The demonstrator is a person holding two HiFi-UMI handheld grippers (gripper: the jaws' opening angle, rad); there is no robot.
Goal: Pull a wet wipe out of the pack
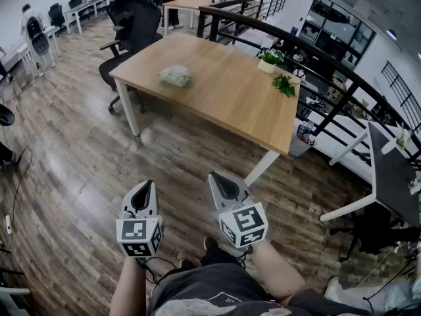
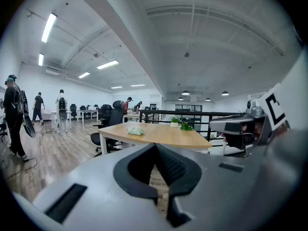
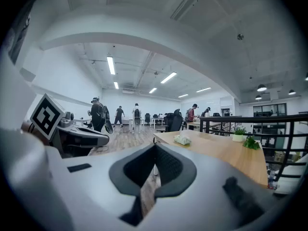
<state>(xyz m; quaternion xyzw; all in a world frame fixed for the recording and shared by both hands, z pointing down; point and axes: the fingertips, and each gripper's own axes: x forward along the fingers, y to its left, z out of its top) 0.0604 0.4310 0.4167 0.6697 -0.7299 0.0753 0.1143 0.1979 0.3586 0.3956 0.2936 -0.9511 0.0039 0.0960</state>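
Note:
The wet wipe pack (image 1: 175, 76) is a pale greenish bundle lying on the wooden table (image 1: 217, 91), near its left end; it also shows small and far off in the left gripper view (image 2: 135, 130) and the right gripper view (image 3: 182, 139). My left gripper (image 1: 146, 184) and right gripper (image 1: 215, 175) are held side by side over the floor, well short of the table. Both are shut with nothing between the jaws, as the left gripper (image 2: 155, 146) and right gripper (image 3: 155, 146) views show.
A black office chair (image 1: 135, 30) stands at the table's far left corner. A white potted plant (image 1: 268, 60) and a loose green sprig (image 1: 284, 85) sit at the table's far right. A black railing (image 1: 309, 51) runs behind it. People stand in the distance (image 3: 97, 114).

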